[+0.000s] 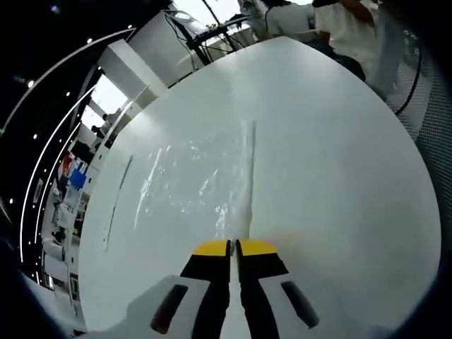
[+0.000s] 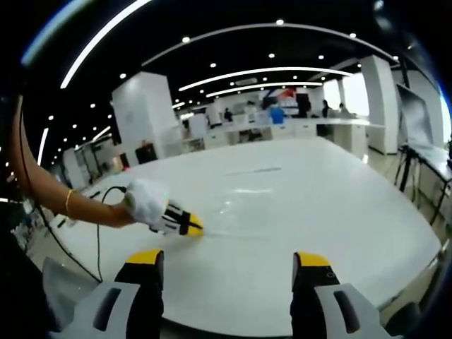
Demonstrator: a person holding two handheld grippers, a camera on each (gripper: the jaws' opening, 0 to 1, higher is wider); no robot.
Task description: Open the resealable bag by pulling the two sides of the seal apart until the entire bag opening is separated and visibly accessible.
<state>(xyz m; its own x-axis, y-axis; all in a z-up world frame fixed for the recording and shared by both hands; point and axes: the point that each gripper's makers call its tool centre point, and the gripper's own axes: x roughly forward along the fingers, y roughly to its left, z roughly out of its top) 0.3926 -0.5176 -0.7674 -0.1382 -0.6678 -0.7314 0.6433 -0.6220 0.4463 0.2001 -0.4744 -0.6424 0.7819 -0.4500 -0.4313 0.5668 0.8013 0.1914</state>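
Your left gripper (image 1: pixel 234 245) is pinched shut on the bag (image 1: pixel 205 183), whose clear film is hard to trace against the white bench (image 1: pixel 339 176). Your right gripper (image 2: pixel 228 261) hangs wide apart off the bench's near edge.

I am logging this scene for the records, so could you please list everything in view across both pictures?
resealable bag: one, clear, flat on the table, its near edge at the left hand-held gripper's tips.
table: one, white, large.
thin dark strip: one, on the table beside the bag; cannot tell what it is.
seated person: one, white top, at the table's far edge.
left hand-held gripper: one, yellow-tipped, shut at the bag's edge.
right hand-held gripper: one, yellow-tipped, open, short of the bag.
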